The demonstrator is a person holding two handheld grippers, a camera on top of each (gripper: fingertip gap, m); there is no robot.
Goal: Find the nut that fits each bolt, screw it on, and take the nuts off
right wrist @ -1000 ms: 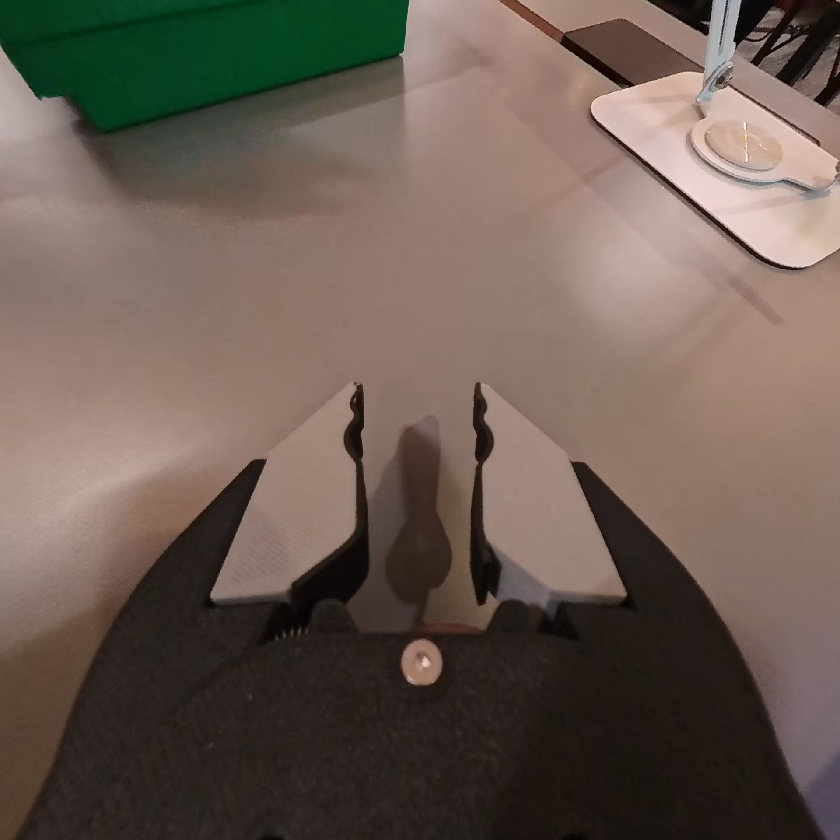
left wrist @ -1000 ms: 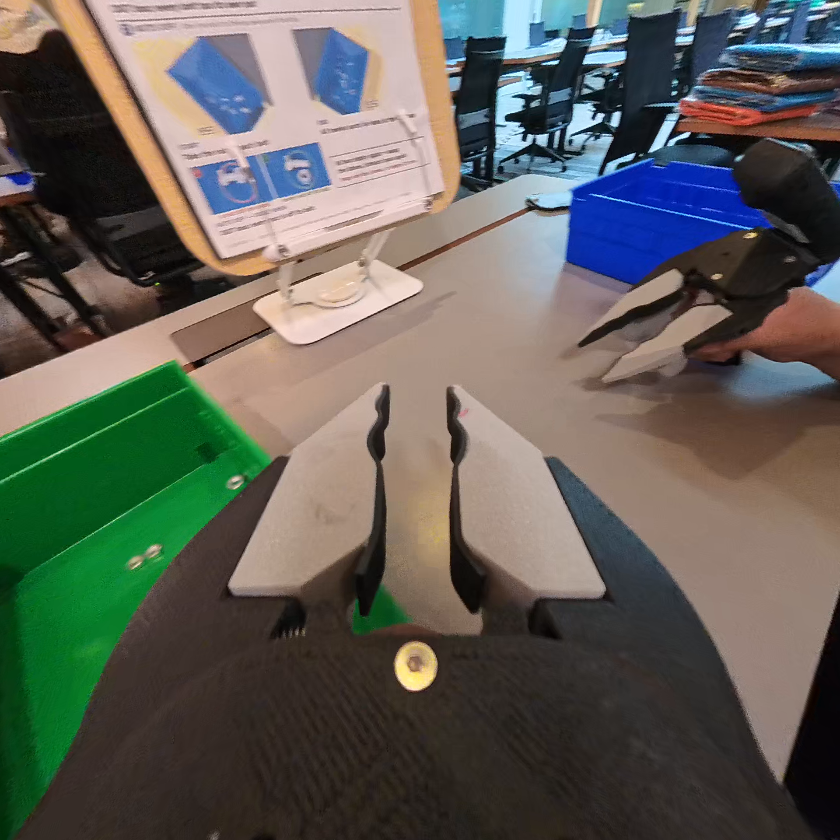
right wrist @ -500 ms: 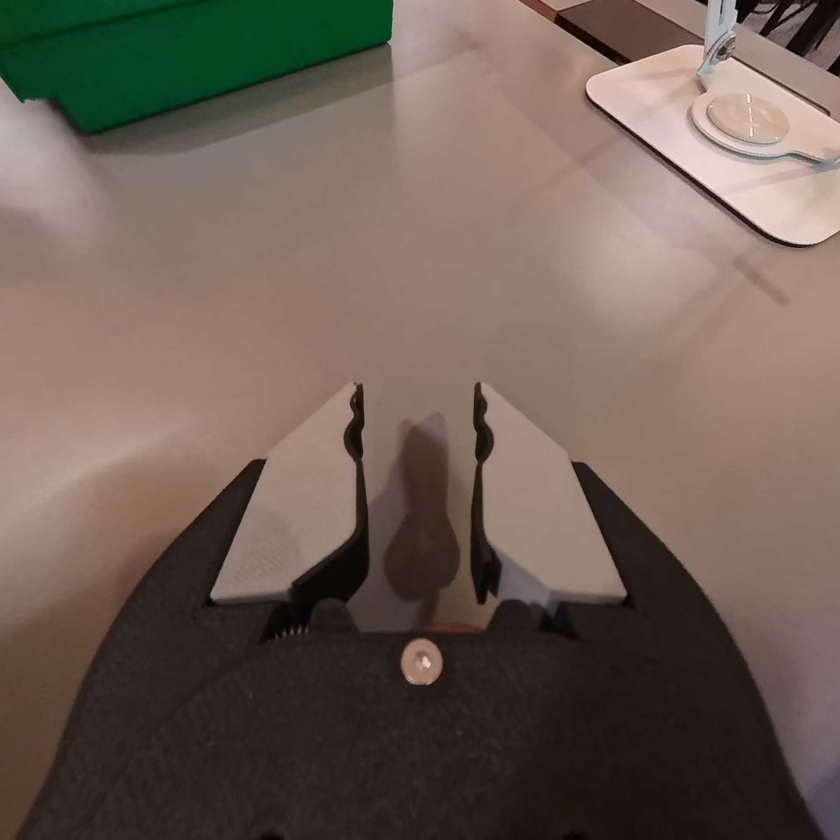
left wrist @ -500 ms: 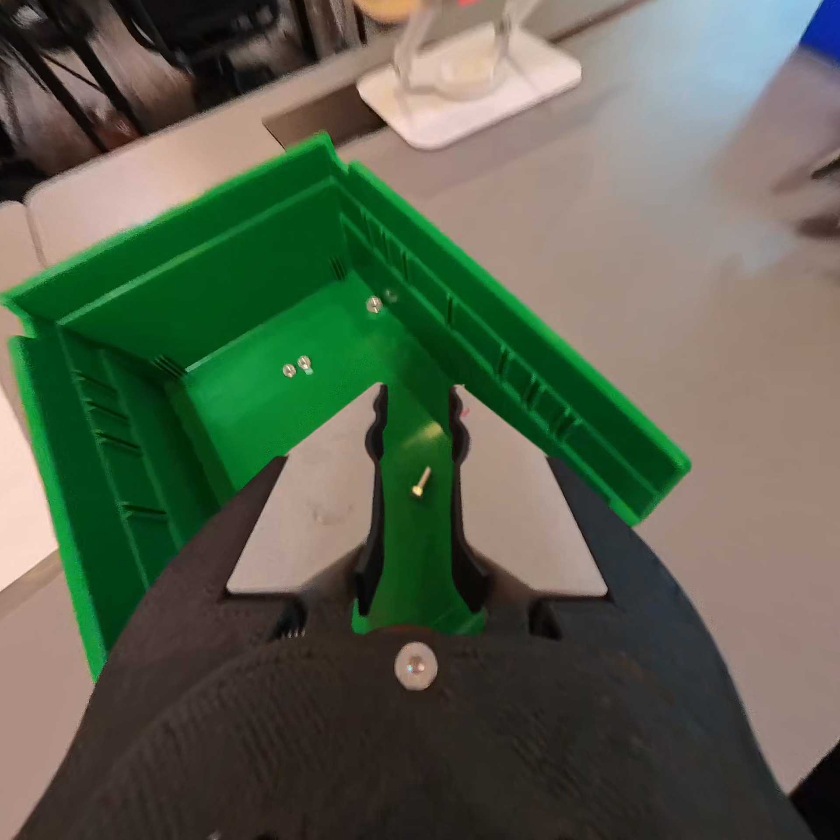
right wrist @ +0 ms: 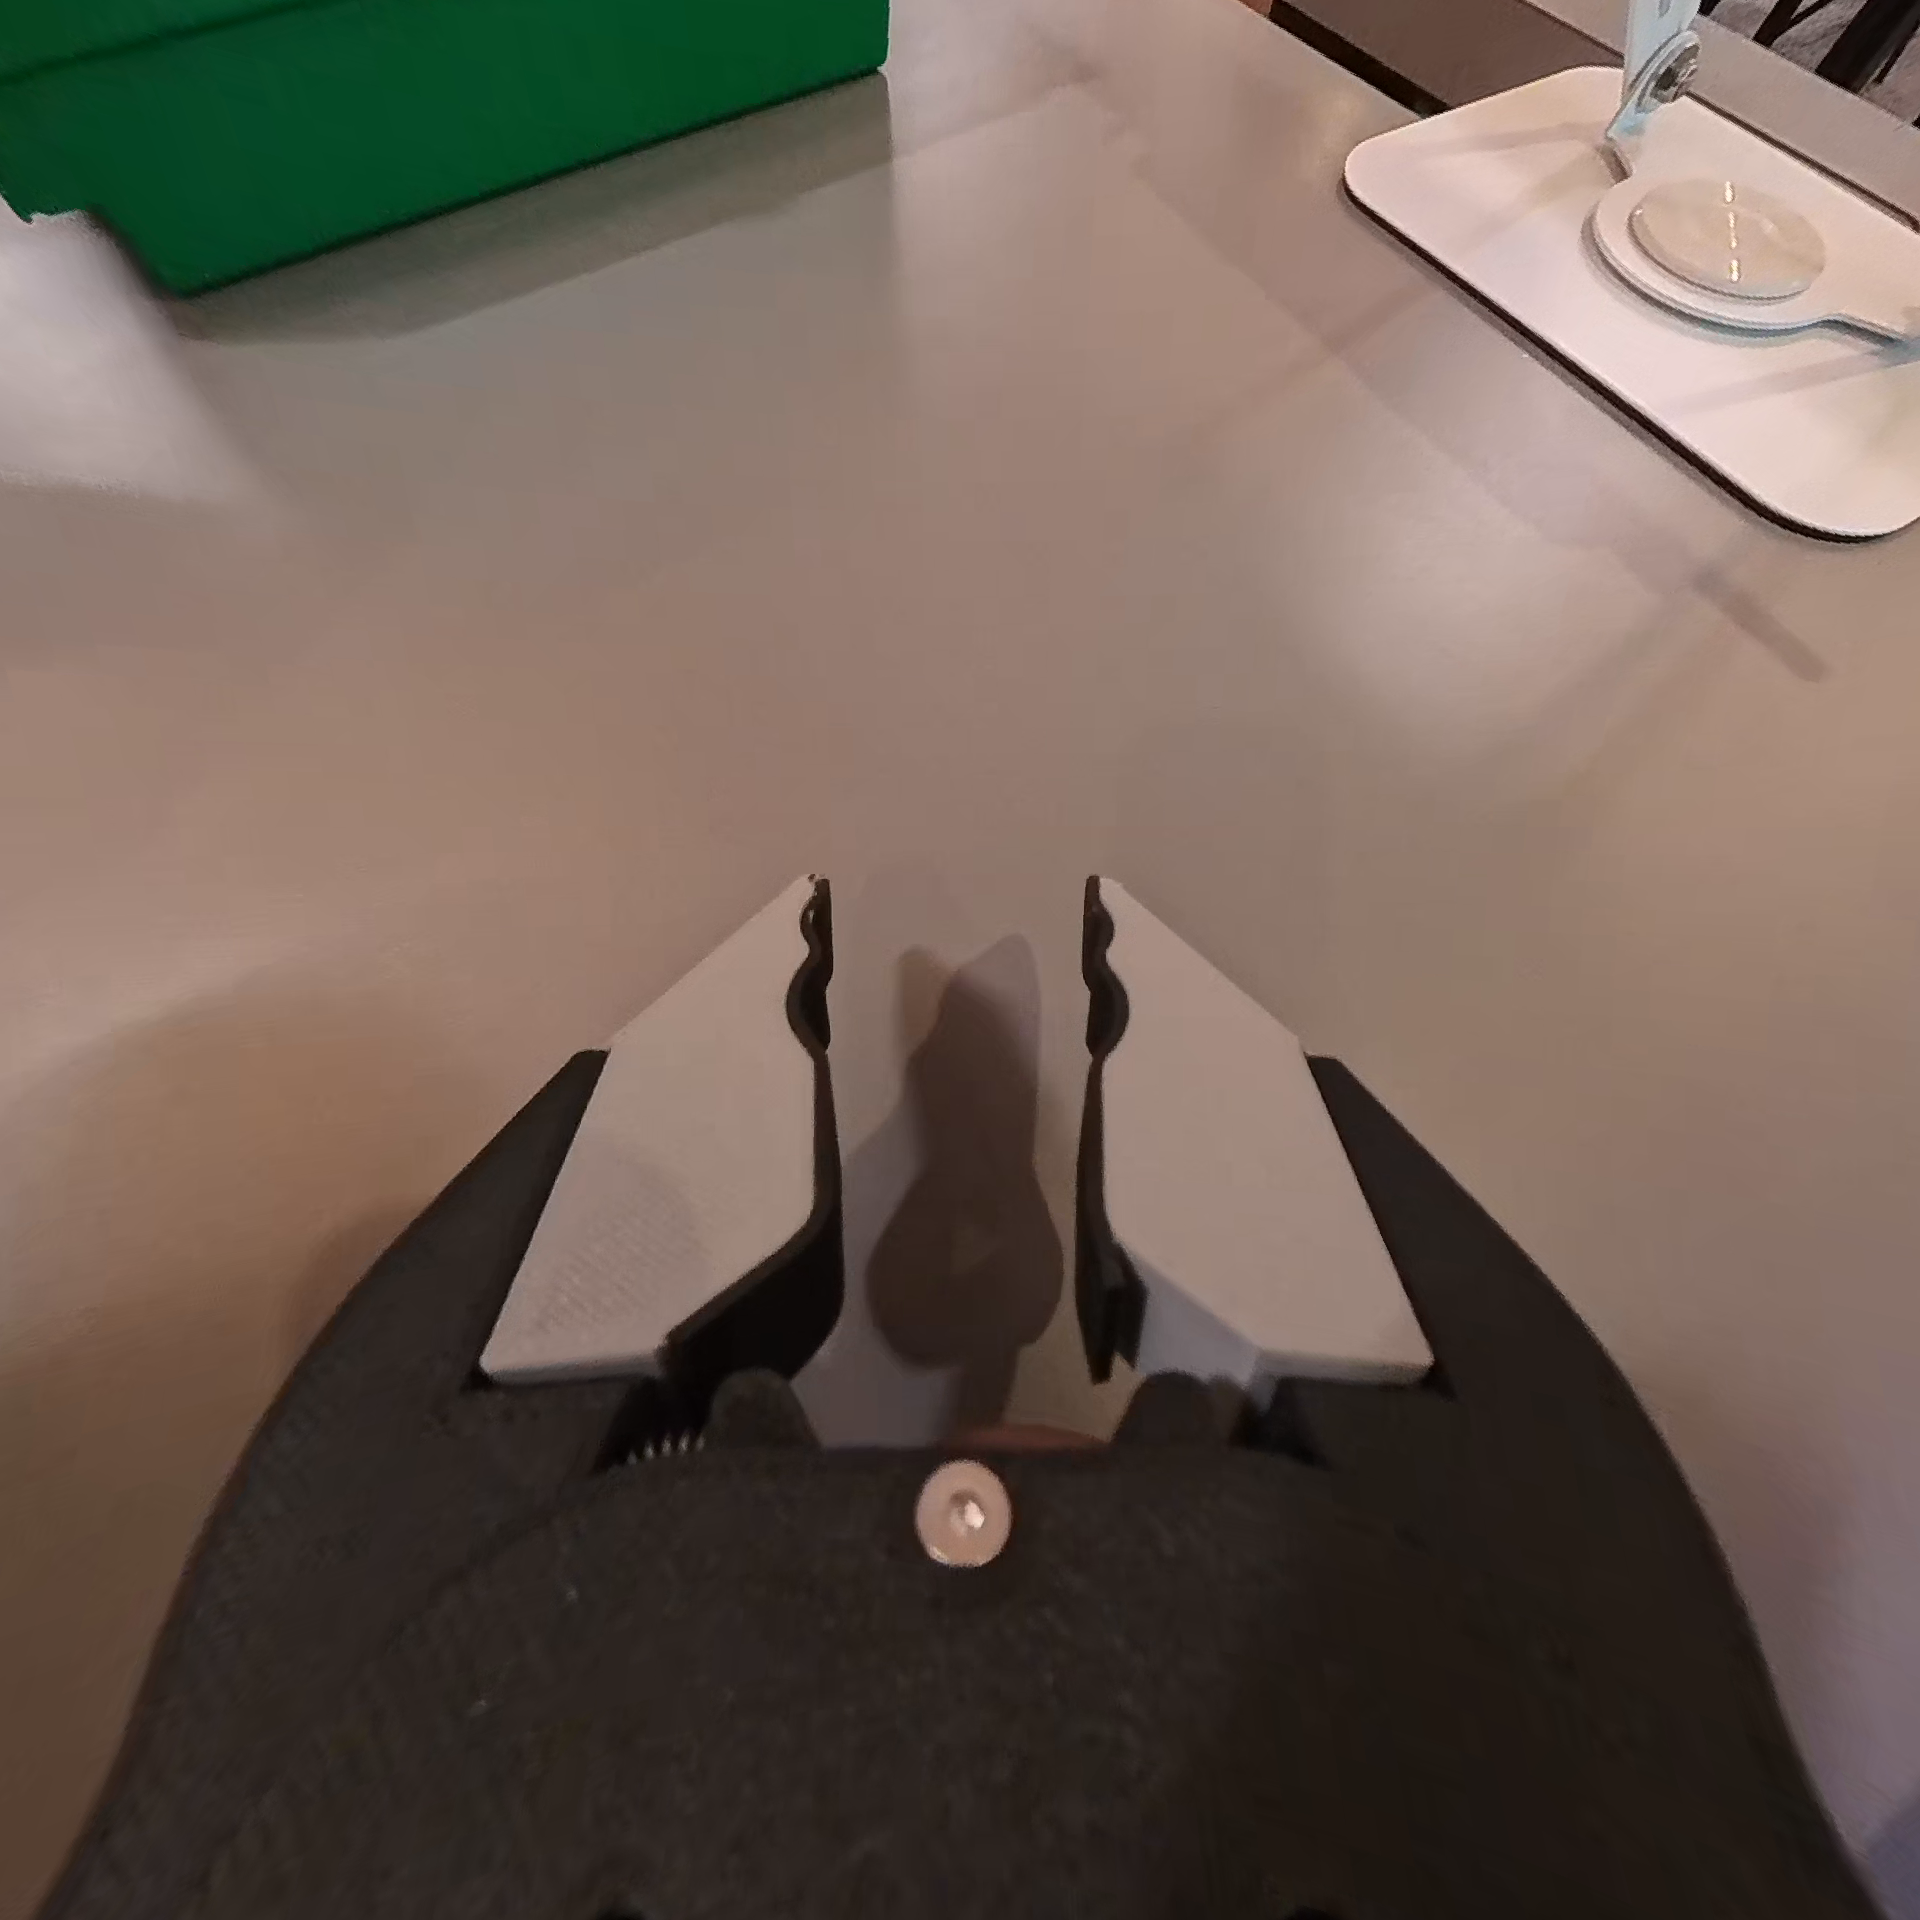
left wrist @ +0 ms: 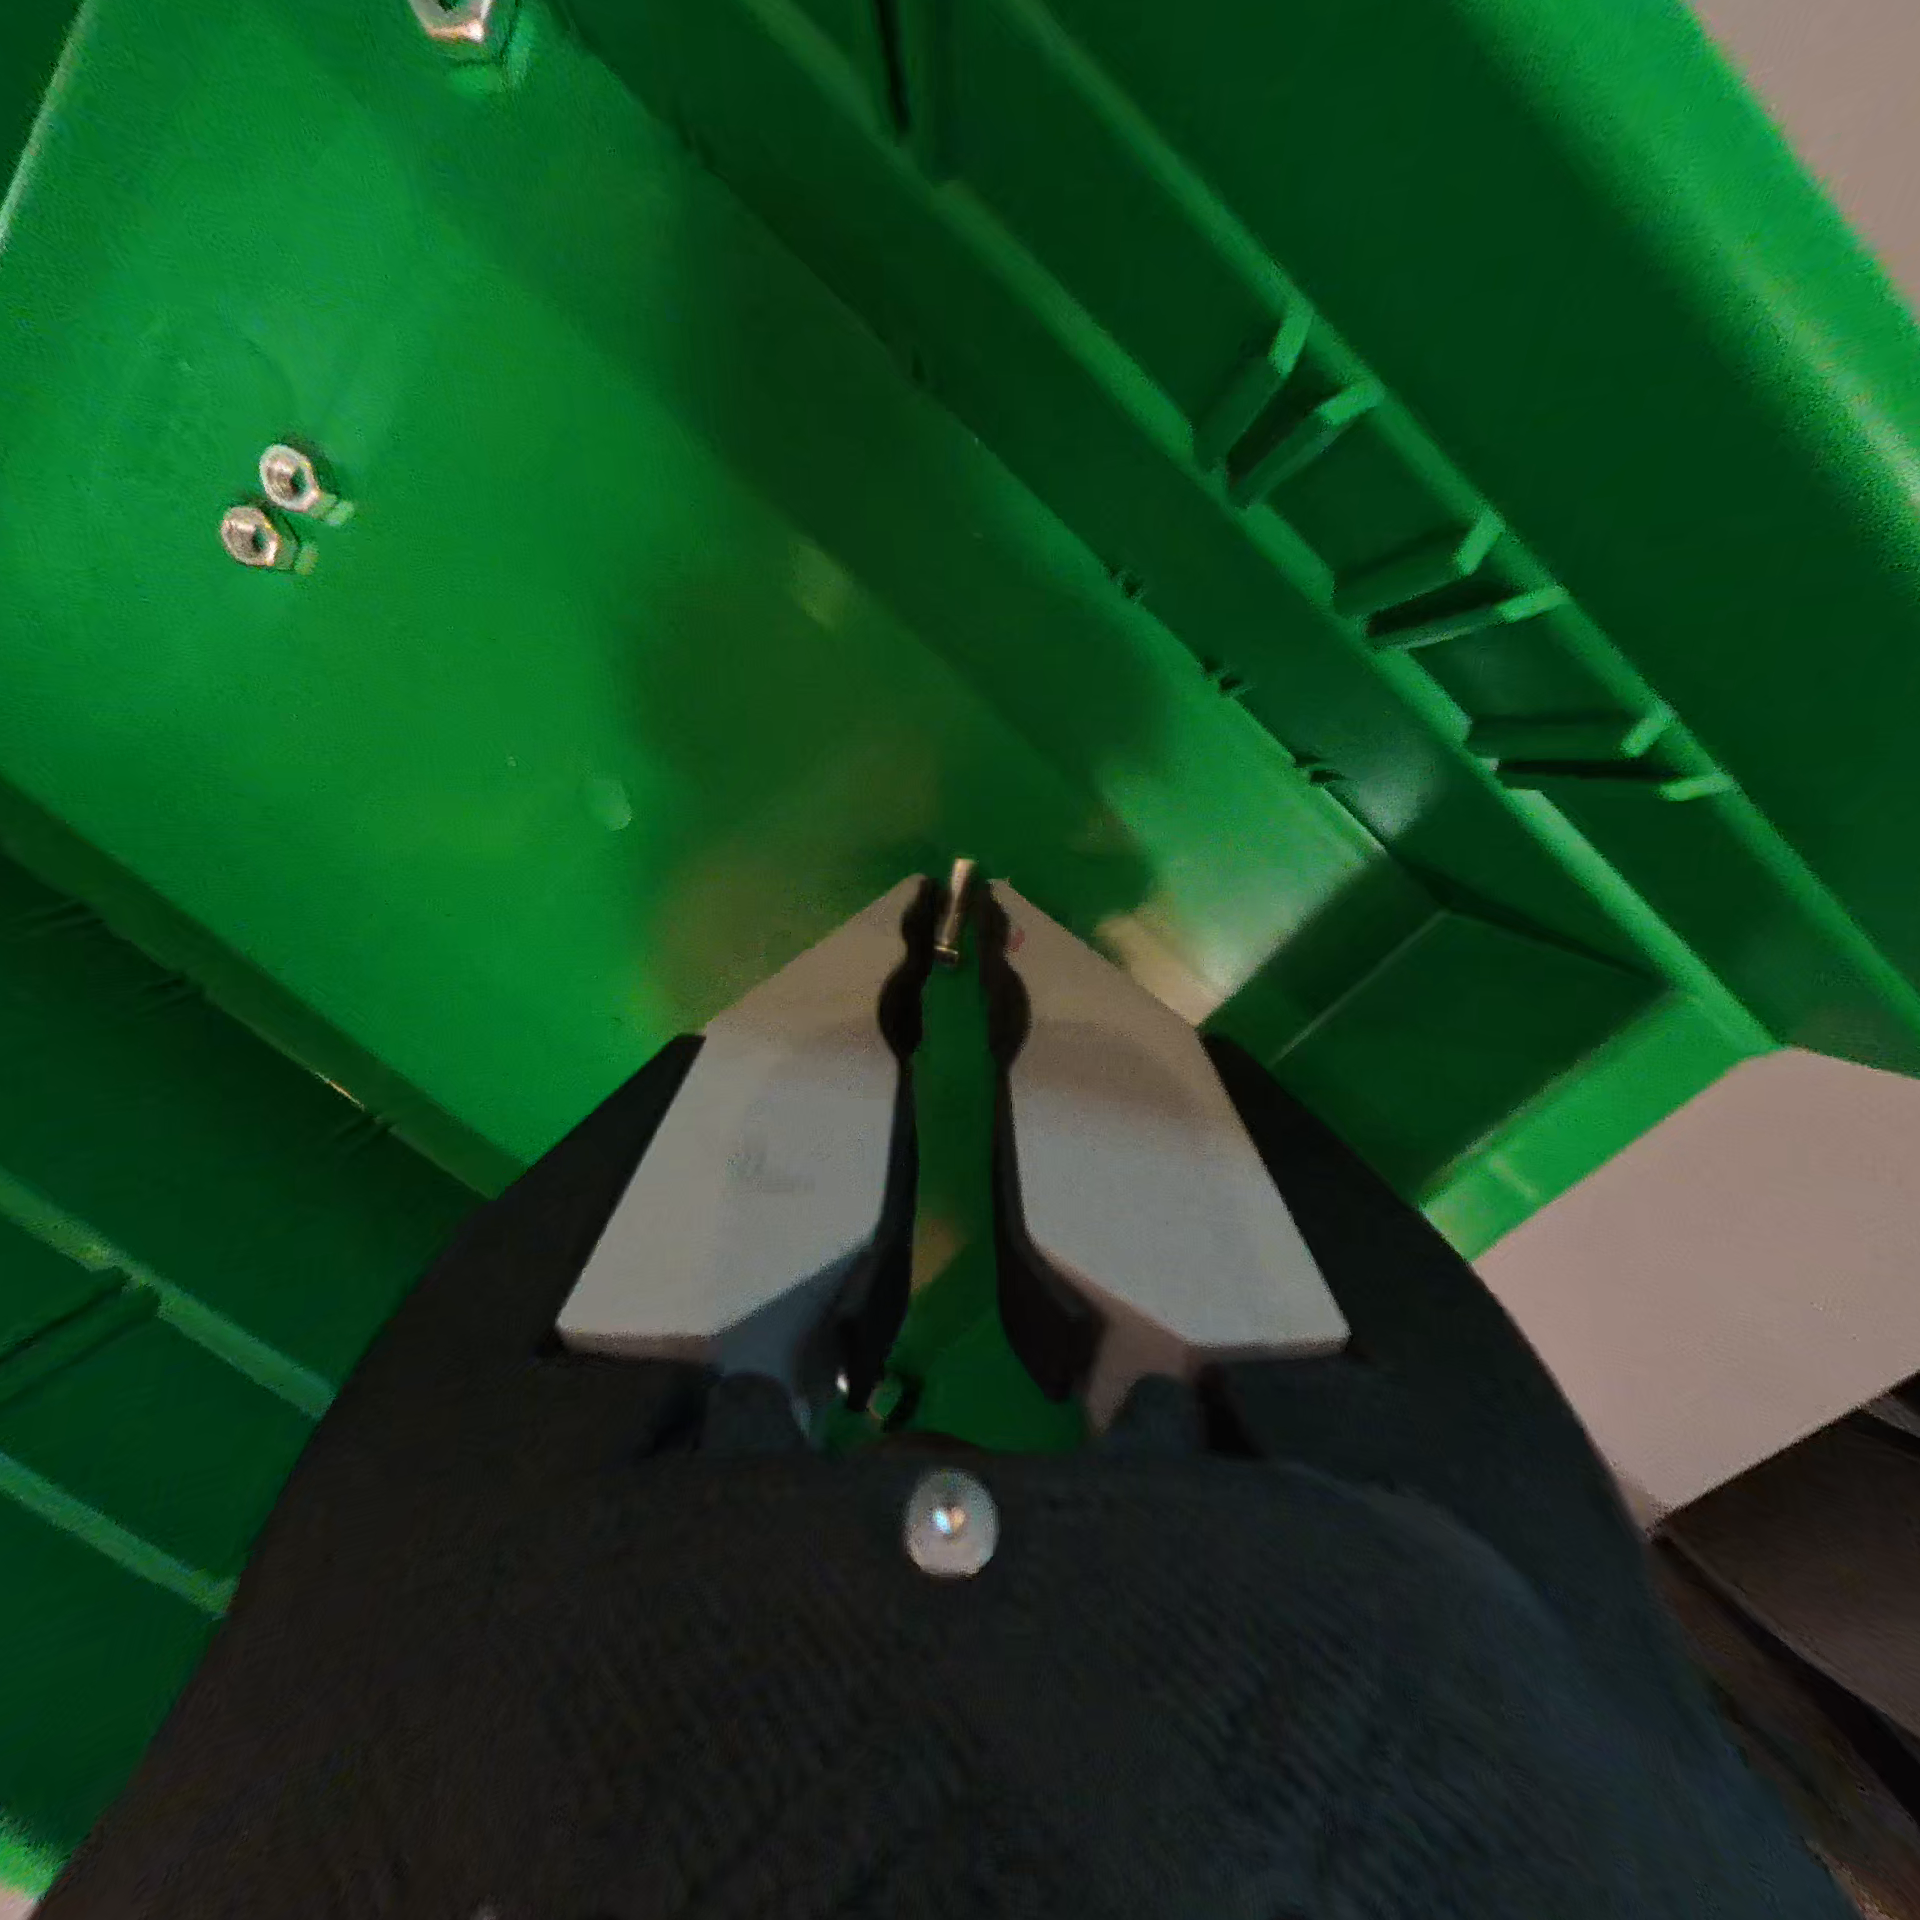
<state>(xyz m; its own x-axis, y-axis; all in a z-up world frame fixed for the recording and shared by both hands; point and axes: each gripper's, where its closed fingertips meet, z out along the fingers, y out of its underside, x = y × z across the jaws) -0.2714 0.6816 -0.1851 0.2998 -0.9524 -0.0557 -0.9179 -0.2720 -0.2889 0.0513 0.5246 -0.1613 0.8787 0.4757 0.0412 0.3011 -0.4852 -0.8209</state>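
Grey surface (right wrist: 935,644) fills my right wrist view, matte and softly lit, with the green bin (right wrist: 436,125) sitting at the far left corner and a white stand base (right wrist: 1621,312) off to the far right, the two well apart. My right gripper (right wrist: 956,914) hangs low over that bare grey stretch, its fingers (right wrist: 707,1143) spread apart with nothing between them, only their own shadow on the surface below. Over on the left wrist view I'm right down inside the green bin (left wrist: 727,520), ribbed wall running up the right side. My left gripper (left wrist: 951,909) has its fingers (left wrist: 779,1143) drawn nearly together, and a small bolt (left wrist: 952,914) sits pinched right at the tips, its shaft poking out just beyond them above the bin floor. The picture is a touch blurred there, so I can't make out the bolt's head. Two silver nuts (left wrist: 270,509) lie side by side, touching, on the bin floor at the left, well away from the fingertips. Another nut (left wrist: 457,16) shows at the very top edge, partly cut off.
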